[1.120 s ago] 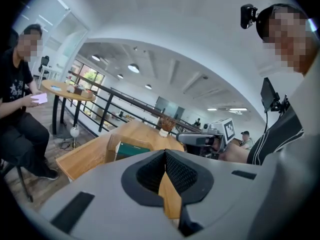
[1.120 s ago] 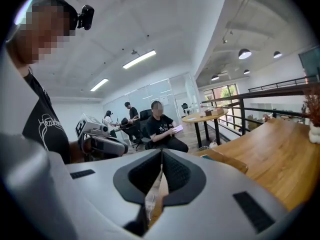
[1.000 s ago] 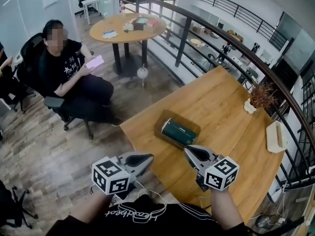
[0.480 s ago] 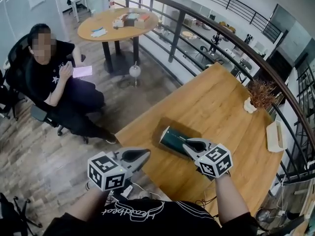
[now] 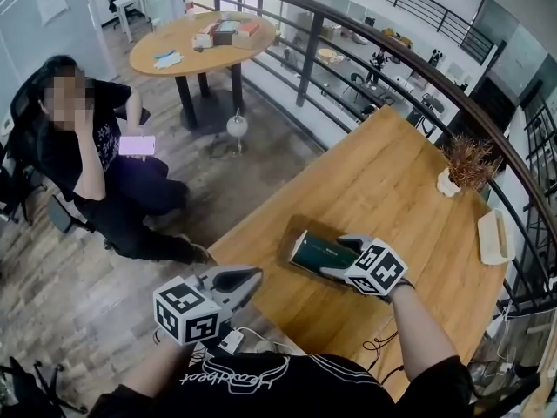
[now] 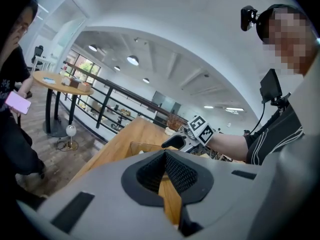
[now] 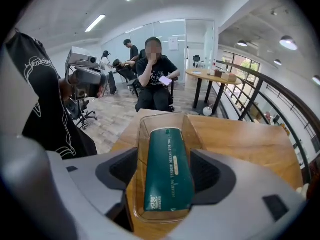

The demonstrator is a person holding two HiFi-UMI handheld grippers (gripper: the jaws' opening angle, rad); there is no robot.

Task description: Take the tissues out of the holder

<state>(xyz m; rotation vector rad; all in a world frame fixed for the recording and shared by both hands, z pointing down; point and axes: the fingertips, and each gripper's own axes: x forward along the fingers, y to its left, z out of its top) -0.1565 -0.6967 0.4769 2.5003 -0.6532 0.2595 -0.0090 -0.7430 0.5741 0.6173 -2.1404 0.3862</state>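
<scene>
Green tissue pack (image 7: 167,171) lies in a clear holder (image 7: 142,139), near left on the surface (image 5: 392,181). Right tool's (image 5: 342,255) jaws are opening astride it, not touching. Likely soft and light: pinch its long sides gently. Left tool (image 5: 248,277) is pressed together.

The tissues (image 7: 167,176) are a dark green pack with pale lettering and a small white logo. The holder (image 7: 141,134) is clear with a brown tint. The bench (image 5: 392,181) is warm orange-brown wood with fine grain. The right claw (image 5: 342,257), its jaws opening either side of the holder, is light grey with black ribbed pads; the left claw (image 5: 252,277) is the same. Their cubes (image 5: 185,313) carry black-and-white square markers. The floor (image 5: 78,268) is grey-brown planks. The plant (image 5: 470,159) is rust-brown in a white pot (image 5: 448,184). The seated person (image 5: 87,146) wears black and holds a pink phone (image 5: 137,145).
</scene>
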